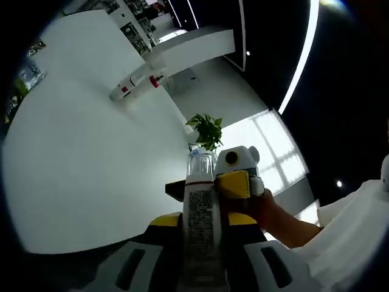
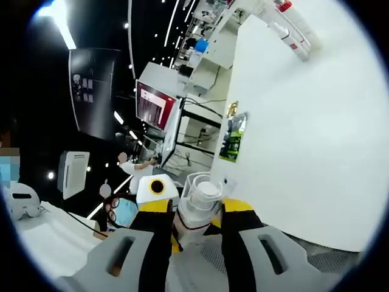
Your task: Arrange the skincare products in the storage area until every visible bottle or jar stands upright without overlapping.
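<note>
A white bottle [image 1: 200, 213] with a printed label and a clear cap stands between the jaws of my left gripper [image 1: 202, 222], which is shut on its body. My right gripper [image 1: 236, 182], held by a hand, comes in from the right beside the bottle's cap. In the right gripper view the same bottle [image 2: 199, 204] is seen cap-first, and my right gripper [image 2: 196, 210] is shut on its top end with the yellow pads at both sides. Two more white bottles [image 1: 137, 82] with red marks lie on their sides far off on the white table [image 1: 79, 158]; these lying bottles [image 2: 292, 30] also appear at the upper right.
A small green plant [image 1: 206, 131] stands past the table's edge. A green leaflet [image 2: 234, 137] hangs at the table's side. Shelves, a screen and people [image 2: 130, 164] are in the background. A white sleeve [image 1: 358, 225] is at the lower right.
</note>
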The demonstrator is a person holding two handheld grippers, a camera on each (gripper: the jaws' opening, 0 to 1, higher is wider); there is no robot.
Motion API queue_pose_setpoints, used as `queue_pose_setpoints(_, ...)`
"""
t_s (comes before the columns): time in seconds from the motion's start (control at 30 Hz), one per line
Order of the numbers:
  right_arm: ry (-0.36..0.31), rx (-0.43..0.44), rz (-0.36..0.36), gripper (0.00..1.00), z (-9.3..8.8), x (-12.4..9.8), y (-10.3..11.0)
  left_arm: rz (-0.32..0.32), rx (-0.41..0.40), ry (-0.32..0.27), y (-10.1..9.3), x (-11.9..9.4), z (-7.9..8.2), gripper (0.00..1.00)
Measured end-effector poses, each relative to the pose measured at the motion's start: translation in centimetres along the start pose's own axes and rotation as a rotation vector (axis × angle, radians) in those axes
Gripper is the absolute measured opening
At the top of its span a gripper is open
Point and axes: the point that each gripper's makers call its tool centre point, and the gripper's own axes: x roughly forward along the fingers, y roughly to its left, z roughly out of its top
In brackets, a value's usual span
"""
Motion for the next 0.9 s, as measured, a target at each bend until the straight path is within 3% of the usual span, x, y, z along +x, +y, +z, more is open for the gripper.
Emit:
queue_pose_setpoints(0.27, -0.021, 0.108, -0.006, 0.31, -0.4, 0.0, -0.7, 0.020, 0.006, -0.030, 0.4, -0.2, 0.5, 0.25)
queue_pose_setpoints(0.43, -0.036, 0.146, -0.014, 0.27, -0.4, 0.0, -0.9, 0.023, -0.009, -0.016, 0.6, 0.0, 0.3, 0.24)
queue_pose_setpoints(0.73, 0.026, 0.045, -0.026, 0.22, -0.4, 1.5, 0.2, 0.003, -0.066, 0.141, 0.4, 0.8, -2.6, 0.24)
queue_pose_setpoints(0.9, 0.032, -0.010, -0.019, 0.22, -0.1, 2.9, 1.0, 0.009, -0.049, 0.147, 0.5, 0.5, -2.6, 0.24)
